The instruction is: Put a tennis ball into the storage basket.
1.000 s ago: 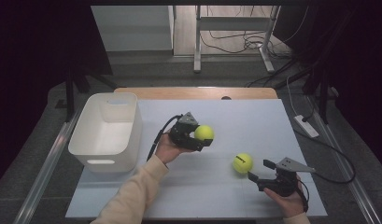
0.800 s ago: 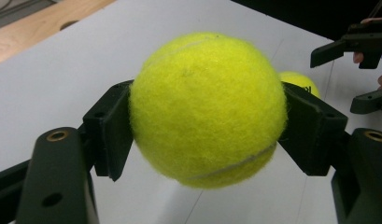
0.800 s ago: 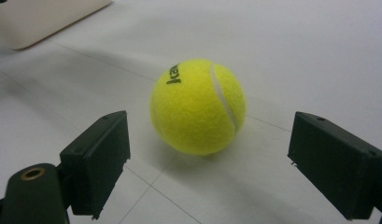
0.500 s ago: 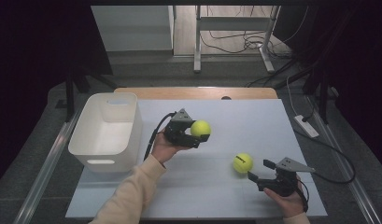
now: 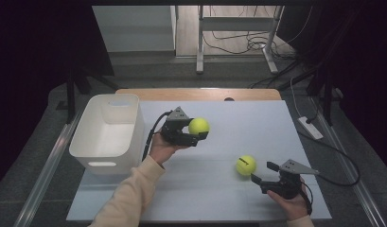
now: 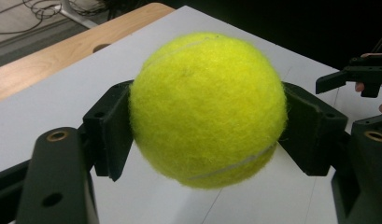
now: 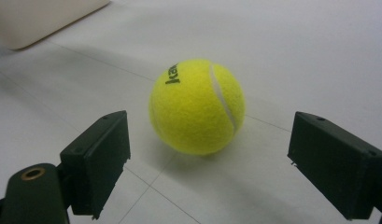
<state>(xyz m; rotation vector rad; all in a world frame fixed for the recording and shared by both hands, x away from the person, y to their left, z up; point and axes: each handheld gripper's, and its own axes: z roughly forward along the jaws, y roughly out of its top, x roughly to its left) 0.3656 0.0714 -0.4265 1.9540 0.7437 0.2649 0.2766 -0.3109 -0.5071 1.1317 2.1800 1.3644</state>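
Note:
A yellow tennis ball (image 5: 198,126) is clamped between the jaws of my left gripper (image 5: 200,130), held above the pale mat left of centre. In the left gripper view the ball (image 6: 207,107) sits pressed between both black pads (image 6: 111,135), off the surface. A second tennis ball (image 5: 246,165) with dark lettering lies on the mat at the front right. My right gripper (image 5: 263,172) rests just behind it, jaws wide apart. In the right gripper view this ball (image 7: 197,106) lies ahead of the open gripper (image 7: 219,163), untouched.
A white plastic bin (image 5: 106,163) stands at the mat's left side, close to my left hand. A strip of wooden tabletop (image 5: 196,93) runs along the far edge. A power strip (image 5: 310,127) and cables lie off the right edge.
My left gripper has carried its ball a little to the left and farther from me, towards the bin. The right gripper and the second ball have stayed put.

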